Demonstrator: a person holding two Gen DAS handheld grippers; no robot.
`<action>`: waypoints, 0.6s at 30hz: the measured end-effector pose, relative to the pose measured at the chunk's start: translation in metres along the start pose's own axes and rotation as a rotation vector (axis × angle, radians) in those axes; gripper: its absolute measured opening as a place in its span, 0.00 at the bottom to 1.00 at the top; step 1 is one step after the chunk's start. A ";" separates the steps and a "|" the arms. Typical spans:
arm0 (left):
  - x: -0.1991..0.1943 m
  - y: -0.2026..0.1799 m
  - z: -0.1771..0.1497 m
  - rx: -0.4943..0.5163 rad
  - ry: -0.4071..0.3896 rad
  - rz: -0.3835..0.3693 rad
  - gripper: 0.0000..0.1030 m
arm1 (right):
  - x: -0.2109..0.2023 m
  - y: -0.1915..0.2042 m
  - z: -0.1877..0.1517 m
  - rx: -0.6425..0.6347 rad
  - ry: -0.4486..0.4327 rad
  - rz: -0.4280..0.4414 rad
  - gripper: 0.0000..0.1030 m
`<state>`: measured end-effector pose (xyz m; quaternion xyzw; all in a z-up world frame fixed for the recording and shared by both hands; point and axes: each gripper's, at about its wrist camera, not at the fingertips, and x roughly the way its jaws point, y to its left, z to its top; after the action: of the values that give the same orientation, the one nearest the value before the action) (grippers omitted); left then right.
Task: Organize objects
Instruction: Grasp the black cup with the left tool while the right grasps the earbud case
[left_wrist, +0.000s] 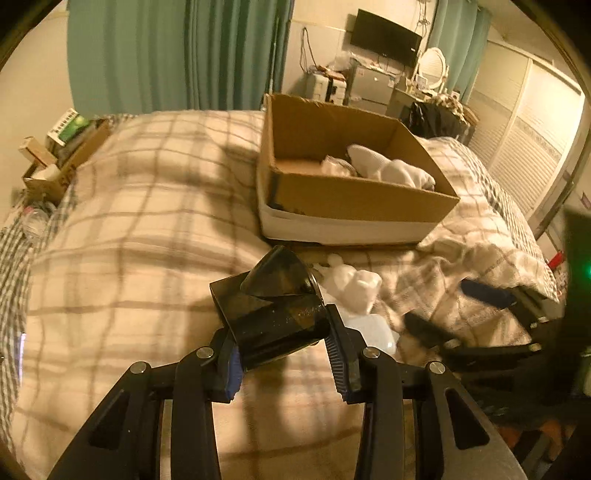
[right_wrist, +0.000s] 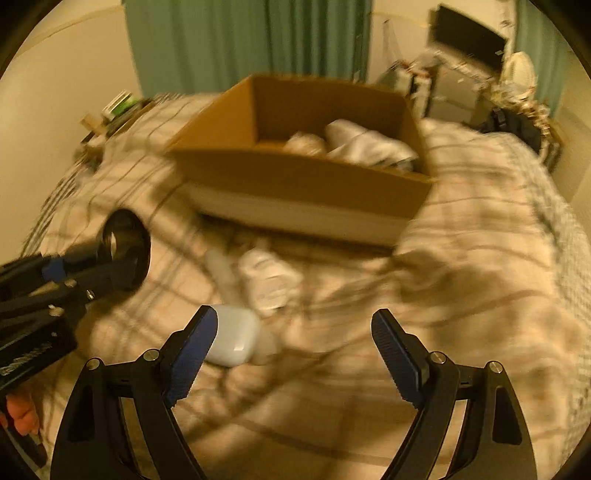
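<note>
My left gripper (left_wrist: 284, 343) is shut on a black hollow cylinder (left_wrist: 273, 302), held tilted just above the plaid bed cover; in the right wrist view the cylinder (right_wrist: 125, 254) shows its round opening at the left. My right gripper (right_wrist: 295, 317) stands open over the cover with nothing between its fingers. A white earbud case (right_wrist: 232, 339) lies beside its left finger. Just beyond the case sits a crumpled white item (right_wrist: 269, 280). Farther back, an open cardboard box (left_wrist: 354, 199) holds white cloths (left_wrist: 391, 166). The right wrist view is blurred.
A plaid bed cover (left_wrist: 129, 240) lies under everything and bunches into folds at the right. Bedside clutter (left_wrist: 55, 147) sits past the bed's left edge. Green curtains, a dark screen (left_wrist: 384, 37) and a dresser stand along the far wall.
</note>
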<state>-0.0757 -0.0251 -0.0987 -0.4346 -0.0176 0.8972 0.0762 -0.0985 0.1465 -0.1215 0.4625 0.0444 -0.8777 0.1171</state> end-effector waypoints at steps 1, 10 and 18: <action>0.000 -0.001 0.003 0.003 -0.007 0.009 0.38 | 0.006 0.005 0.000 -0.012 0.019 0.009 0.83; 0.005 0.005 0.000 0.009 -0.008 0.021 0.36 | 0.054 0.043 -0.008 -0.138 0.165 0.014 0.71; -0.004 0.001 -0.006 0.012 -0.030 0.023 0.36 | 0.035 0.048 -0.018 -0.152 0.110 -0.004 0.50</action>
<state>-0.0688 -0.0267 -0.0993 -0.4209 -0.0086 0.9045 0.0682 -0.0909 0.0976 -0.1592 0.4996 0.1181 -0.8454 0.1474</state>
